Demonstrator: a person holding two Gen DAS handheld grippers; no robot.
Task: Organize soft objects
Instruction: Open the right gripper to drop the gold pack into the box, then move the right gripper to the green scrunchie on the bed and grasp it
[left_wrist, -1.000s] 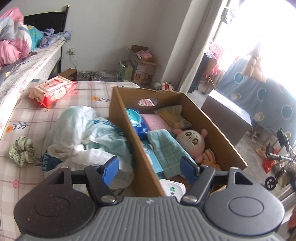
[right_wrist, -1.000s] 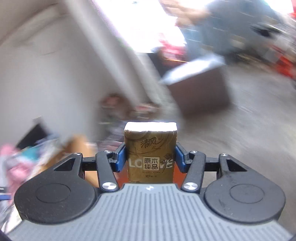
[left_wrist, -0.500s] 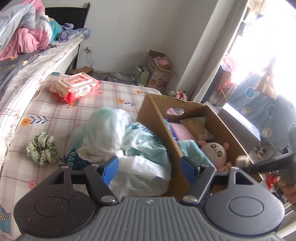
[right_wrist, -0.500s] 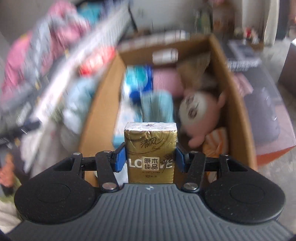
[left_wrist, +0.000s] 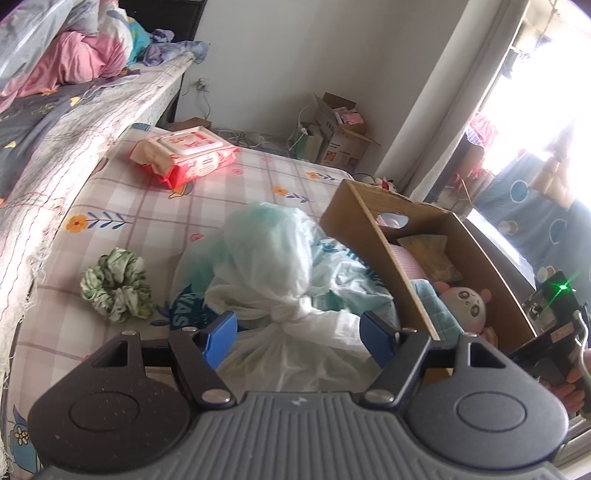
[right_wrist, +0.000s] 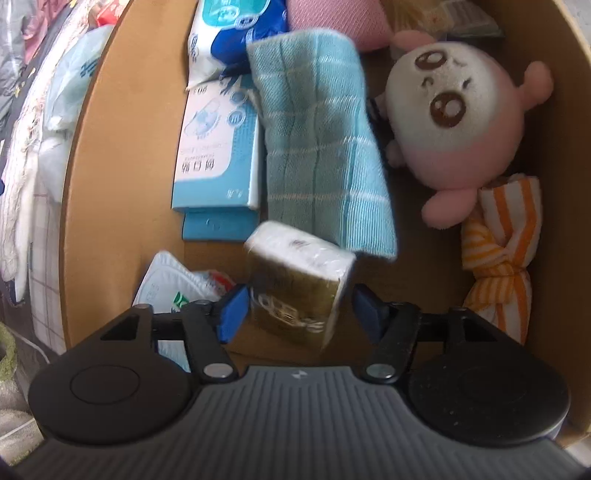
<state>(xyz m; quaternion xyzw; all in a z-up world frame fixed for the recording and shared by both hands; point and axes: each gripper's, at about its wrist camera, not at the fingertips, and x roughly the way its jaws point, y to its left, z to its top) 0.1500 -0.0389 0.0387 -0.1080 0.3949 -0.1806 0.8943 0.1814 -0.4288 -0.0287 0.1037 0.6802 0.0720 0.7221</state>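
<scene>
My right gripper (right_wrist: 297, 312) is open inside the cardboard box (right_wrist: 110, 177). A gold tissue pack (right_wrist: 299, 288) sits tilted and blurred between its blue pads, touching neither clearly. The box holds a blue checked cloth (right_wrist: 321, 147), a pink plush doll (right_wrist: 458, 122), an orange striped cloth (right_wrist: 498, 251), blue mask boxes (right_wrist: 218, 155) and a wipes pack (right_wrist: 236, 33). My left gripper (left_wrist: 299, 339) is open above a knotted white plastic bag (left_wrist: 269, 273) on the checked mattress (left_wrist: 147, 221), left of the box (left_wrist: 373, 236).
A green scrunchie (left_wrist: 114, 284) lies left of the bag. A red wipes pack (left_wrist: 184, 155) lies farther back. A bed with heaped bedding (left_wrist: 66, 62) runs along the left. The right gripper's handle and hand (left_wrist: 557, 332) show at the right edge.
My right gripper has dropped into the box and opened, letting go of the gold tissue pack. My left gripper has moved left, from over the box wall to over the plastic bag.
</scene>
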